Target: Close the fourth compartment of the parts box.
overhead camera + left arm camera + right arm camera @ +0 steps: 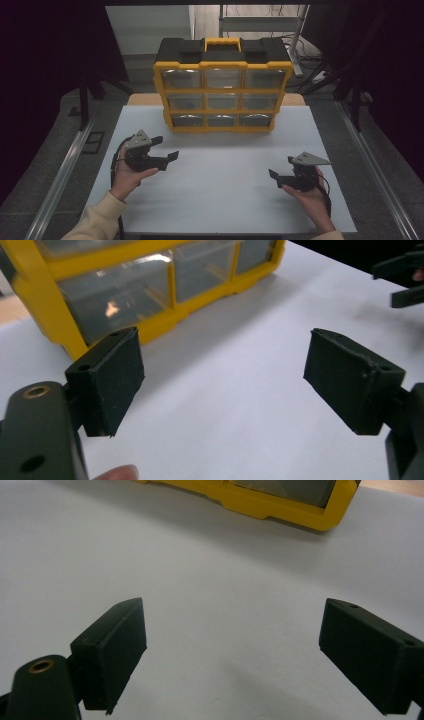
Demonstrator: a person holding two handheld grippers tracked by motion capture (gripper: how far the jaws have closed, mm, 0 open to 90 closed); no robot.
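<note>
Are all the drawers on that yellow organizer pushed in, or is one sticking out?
All shut: in the high view the nine clear drawer fronts of the organizer sit flush in its yellow frame, none protruding.

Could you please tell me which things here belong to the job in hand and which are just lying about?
In the job: drawer cabinet; left gripper, open; right gripper, open.
Lying about: white table top; metal frame behind.
</note>
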